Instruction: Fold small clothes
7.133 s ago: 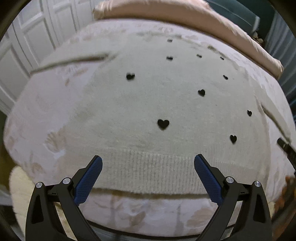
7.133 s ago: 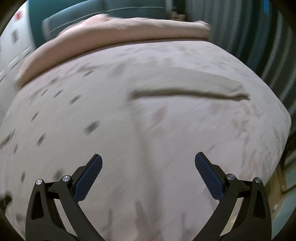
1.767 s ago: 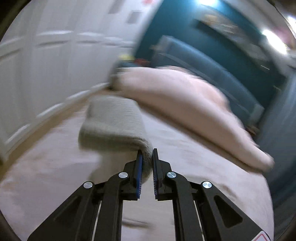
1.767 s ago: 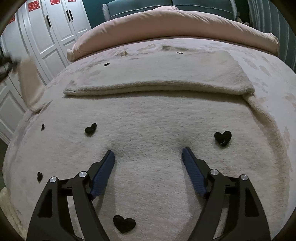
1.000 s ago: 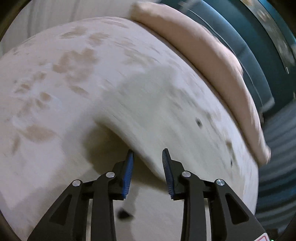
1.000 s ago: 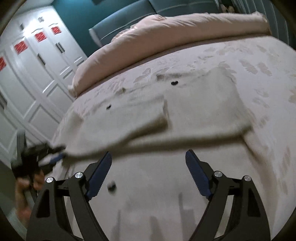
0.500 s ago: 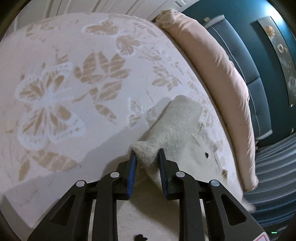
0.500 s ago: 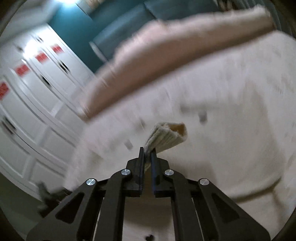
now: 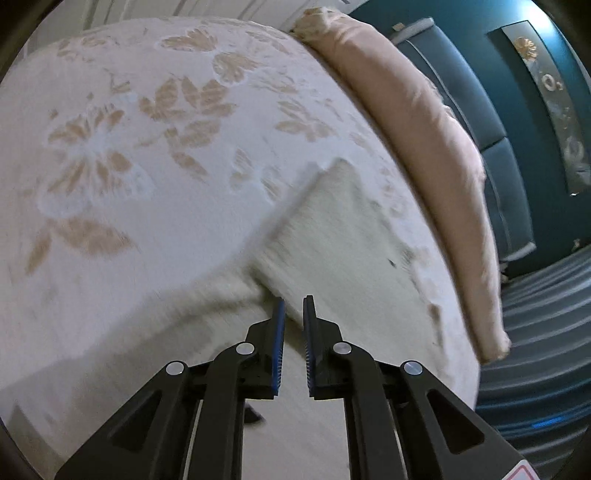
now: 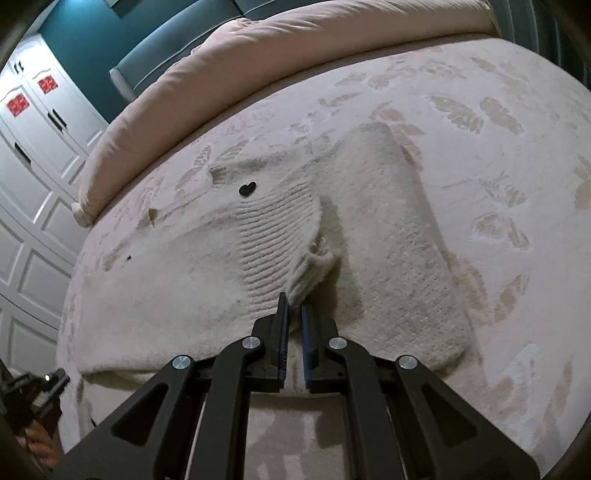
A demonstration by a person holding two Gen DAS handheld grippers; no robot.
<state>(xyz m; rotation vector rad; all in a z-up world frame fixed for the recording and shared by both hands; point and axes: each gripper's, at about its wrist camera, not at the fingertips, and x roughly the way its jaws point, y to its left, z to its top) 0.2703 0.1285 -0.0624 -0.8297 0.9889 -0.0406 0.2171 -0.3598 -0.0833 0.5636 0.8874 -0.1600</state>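
Cream knit fills the lower middle of the left wrist view: the sweater [image 9: 332,236] lies on the bed cover [image 9: 110,147], its far corner pointing up toward the pink duvet roll [image 9: 417,122]. The left gripper [image 9: 293,306] has its jaws almost together and closing, with a fold of the sweater's near edge caught between the blue pads. The picture is blurred around the cloth, so the exact edge is hard to trace. To the left of the sweater the butterfly-patterned bed cover is bare all the way to its rounded rim. To the right only a narrow strip of cover lies between the sweater and the duvet roll, and beyond that roll stand a dark blue headboard [image 9: 491,122] and a teal wall [image 9: 461,22].

From the right wrist, the same sweater [image 10: 388,240] spreads across the middle of the bed cover [image 10: 517,129]. The right gripper [image 10: 291,301] is pressed together on the ribbed hem [image 10: 280,229], which is lifted and bunched into a ridge above the flat body. One black heart [image 10: 247,189] shows on the knit left of the hem. The sweater's right edge runs straight, with open cover beyond it to the right. Its left edge reaches close to the bed's side, where the left gripper [image 10: 55,380] appears at the picture's lower left. White wardrobe doors [image 10: 33,122] stand behind.
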